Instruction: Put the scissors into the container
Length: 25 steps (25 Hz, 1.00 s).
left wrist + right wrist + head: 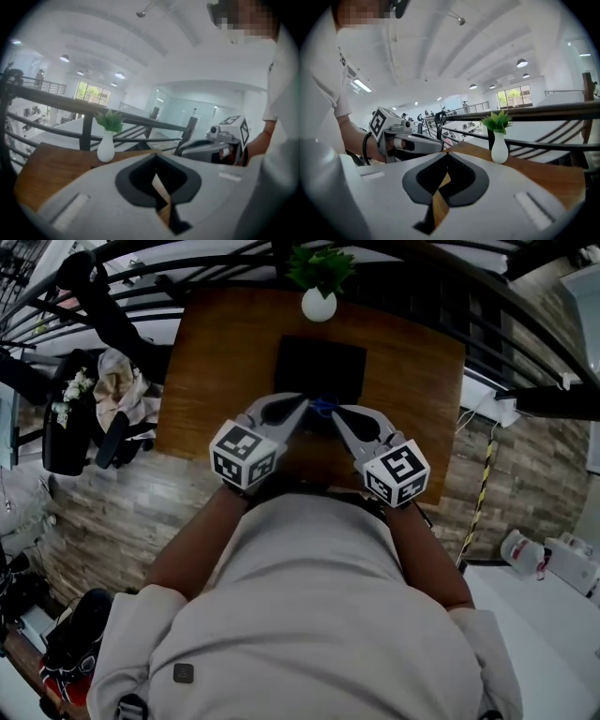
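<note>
Only a small blue part of the scissors shows, on the wooden table just in front of the black container. It lies between the tips of my two grippers. My left gripper points at it from the left, my right gripper from the right. In the left gripper view the left gripper has its jaws together with nothing between them. The right gripper looks the same in its own view, with only table wood seen past the pads. Neither gripper view shows the scissors or the container.
A white vase with a green plant stands at the table's far edge, behind the container. A dark metal railing runs beyond the table. A chair piled with cloth and a bag stands left of the table on the brick-pattern floor.
</note>
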Available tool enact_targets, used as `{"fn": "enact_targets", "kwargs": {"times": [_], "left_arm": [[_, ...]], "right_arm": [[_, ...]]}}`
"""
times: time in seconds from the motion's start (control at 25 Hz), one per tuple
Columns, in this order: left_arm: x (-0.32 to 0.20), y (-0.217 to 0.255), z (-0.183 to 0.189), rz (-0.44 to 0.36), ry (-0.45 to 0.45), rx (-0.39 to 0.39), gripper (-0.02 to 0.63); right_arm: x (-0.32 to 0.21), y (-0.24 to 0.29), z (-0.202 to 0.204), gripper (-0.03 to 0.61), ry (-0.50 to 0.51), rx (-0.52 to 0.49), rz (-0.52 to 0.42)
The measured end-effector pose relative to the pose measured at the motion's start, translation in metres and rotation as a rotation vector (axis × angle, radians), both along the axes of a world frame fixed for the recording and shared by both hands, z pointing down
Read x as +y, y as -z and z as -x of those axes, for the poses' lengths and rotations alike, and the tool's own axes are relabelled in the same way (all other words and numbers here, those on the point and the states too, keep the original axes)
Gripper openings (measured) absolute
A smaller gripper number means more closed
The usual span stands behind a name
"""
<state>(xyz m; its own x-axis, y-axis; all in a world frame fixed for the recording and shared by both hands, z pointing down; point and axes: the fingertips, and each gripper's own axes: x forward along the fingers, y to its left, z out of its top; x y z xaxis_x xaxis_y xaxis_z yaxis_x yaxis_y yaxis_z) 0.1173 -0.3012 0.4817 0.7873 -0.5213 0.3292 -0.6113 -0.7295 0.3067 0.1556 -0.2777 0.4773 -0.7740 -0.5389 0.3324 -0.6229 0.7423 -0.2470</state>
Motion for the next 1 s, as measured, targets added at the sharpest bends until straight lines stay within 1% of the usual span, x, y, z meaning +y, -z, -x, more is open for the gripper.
{"fn": "enact_targets", "kwargs": {"times": [0.12,0.28,0.52,0.72,0.88,1.0], "left_arm": [[0.015,0.026,-0.010,-0.051,-0.006,0.009,0.003],[0.032,0.043,-0.021,-0.080,0.011,0.023,0.003],[0.047,0.033,-0.026,-0.055,0.033,0.013,0.003],[0.057,0.036,-0.029,-0.066,0.039,-0.009,0.003],[0.062,0.041,-0.023,-0.068,0.045,-0.013,0.003],[0.066,0.052,-0.012,-0.088,0.036,-0.017,0.003]], "right_arm": [[0.018,0.031,-0.004,0.006,0.017,-0.040,-0.054],[0.033,0.056,-0.011,0.006,0.042,-0.062,-0.103],[0.040,0.067,-0.024,0.006,0.041,-0.096,-0.128],[0.046,0.062,-0.028,0.006,0.064,-0.097,-0.117],[0.048,0.066,-0.024,0.006,0.081,-0.104,-0.119],[0.053,0.076,-0.019,0.006,0.086,-0.105,-0.123]]}}
